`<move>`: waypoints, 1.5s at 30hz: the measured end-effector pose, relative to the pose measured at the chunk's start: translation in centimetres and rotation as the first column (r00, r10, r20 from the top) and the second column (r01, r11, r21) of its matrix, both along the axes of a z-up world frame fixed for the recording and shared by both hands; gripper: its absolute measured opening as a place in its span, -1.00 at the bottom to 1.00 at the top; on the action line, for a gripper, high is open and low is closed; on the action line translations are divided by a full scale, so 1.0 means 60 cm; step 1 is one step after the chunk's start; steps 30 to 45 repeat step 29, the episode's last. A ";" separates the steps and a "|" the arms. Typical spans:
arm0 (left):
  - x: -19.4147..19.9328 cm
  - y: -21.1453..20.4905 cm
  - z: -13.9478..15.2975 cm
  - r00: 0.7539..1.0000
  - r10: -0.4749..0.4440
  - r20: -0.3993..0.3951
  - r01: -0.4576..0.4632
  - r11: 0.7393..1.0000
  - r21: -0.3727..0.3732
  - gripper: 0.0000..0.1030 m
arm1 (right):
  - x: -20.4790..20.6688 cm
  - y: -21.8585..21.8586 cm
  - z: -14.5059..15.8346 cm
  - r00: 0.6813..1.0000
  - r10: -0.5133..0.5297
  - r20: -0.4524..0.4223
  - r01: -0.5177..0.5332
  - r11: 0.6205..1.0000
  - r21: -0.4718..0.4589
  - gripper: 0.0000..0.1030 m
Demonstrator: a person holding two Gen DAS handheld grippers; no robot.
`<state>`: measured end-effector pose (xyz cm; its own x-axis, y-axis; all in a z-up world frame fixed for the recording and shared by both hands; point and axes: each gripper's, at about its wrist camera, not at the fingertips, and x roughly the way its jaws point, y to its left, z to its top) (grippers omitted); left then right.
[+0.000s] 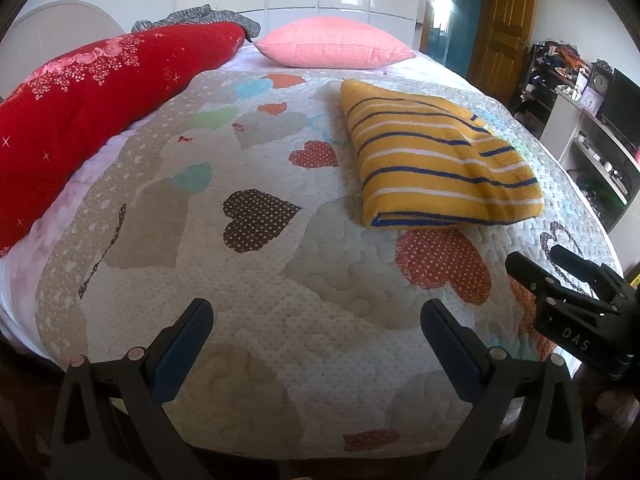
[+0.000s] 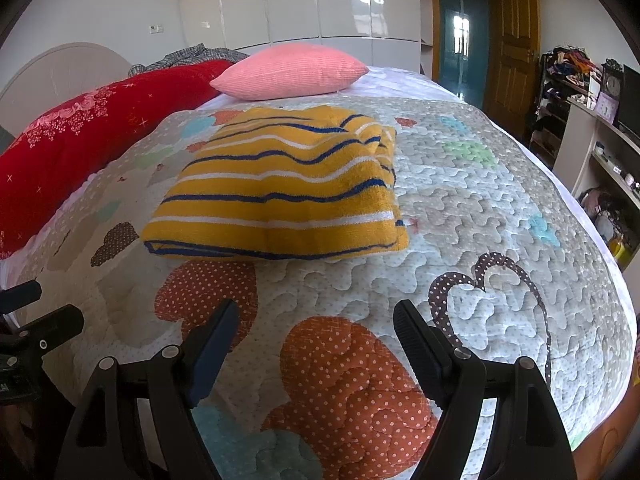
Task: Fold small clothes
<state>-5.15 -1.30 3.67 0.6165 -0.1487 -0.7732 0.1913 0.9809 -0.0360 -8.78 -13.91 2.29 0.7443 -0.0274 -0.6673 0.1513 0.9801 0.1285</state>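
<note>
A yellow garment with blue and white stripes [image 1: 436, 156] lies folded in a flat rectangle on the heart-patterned quilt [image 1: 256, 280]. It also shows in the right wrist view [image 2: 280, 188]. My left gripper [image 1: 316, 312] is open and empty, held over the quilt's near edge, well short of the garment and to its left. My right gripper [image 2: 316, 316] is open and empty, also near the bed's front edge, short of the garment. The right gripper shows at the right edge of the left wrist view [image 1: 536, 260].
A pink pillow [image 1: 332, 42] and a red floral duvet [image 1: 92, 96] lie at the head and left side of the bed. Shelves with clutter [image 1: 592, 128] and a wooden door [image 1: 504, 24] stand on the right.
</note>
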 end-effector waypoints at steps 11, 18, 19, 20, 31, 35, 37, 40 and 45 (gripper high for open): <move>0.002 0.005 -0.006 1.000 -0.015 -0.022 0.014 0.999 -0.030 1.00 | 0.005 0.004 -0.004 1.000 0.004 -0.012 -0.004 1.000 -0.001 0.65; 0.014 0.015 -0.016 0.998 0.000 -0.062 -0.003 0.999 -0.050 1.00 | 0.004 0.020 -0.002 1.000 0.025 0.006 -0.025 0.999 -0.035 0.65; 0.014 0.014 -0.016 0.998 0.000 -0.064 -0.003 0.999 -0.052 1.00 | 0.003 0.020 -0.003 1.000 0.025 0.009 -0.025 0.999 -0.038 0.66; 0.013 0.011 -0.014 0.998 0.000 -0.062 -0.003 0.999 -0.052 1.00 | 0.002 0.019 -0.003 1.000 0.026 0.010 -0.026 0.999 -0.037 0.66; -0.004 -0.026 -0.001 0.998 -0.064 -0.023 0.063 0.997 -0.032 1.00 | -0.010 -0.001 -0.004 1.000 0.007 0.023 -0.007 1.000 -0.002 0.68; -0.004 -0.026 -0.001 0.998 -0.064 -0.023 0.063 0.997 -0.032 1.00 | -0.010 -0.001 -0.004 1.000 0.007 0.023 -0.007 1.000 -0.002 0.68; -0.004 -0.026 -0.001 0.998 -0.064 -0.023 0.063 0.997 -0.032 1.00 | -0.010 -0.001 -0.004 1.000 0.007 0.023 -0.007 1.000 -0.002 0.68; -0.004 -0.026 -0.001 0.998 -0.064 -0.023 0.063 0.997 -0.032 1.00 | -0.010 -0.001 -0.004 1.000 0.007 0.023 -0.007 1.000 -0.002 0.68; -0.004 -0.026 -0.001 0.998 -0.064 -0.023 0.063 0.997 -0.032 1.00 | -0.010 -0.001 -0.004 1.000 0.007 0.023 -0.007 1.000 -0.002 0.68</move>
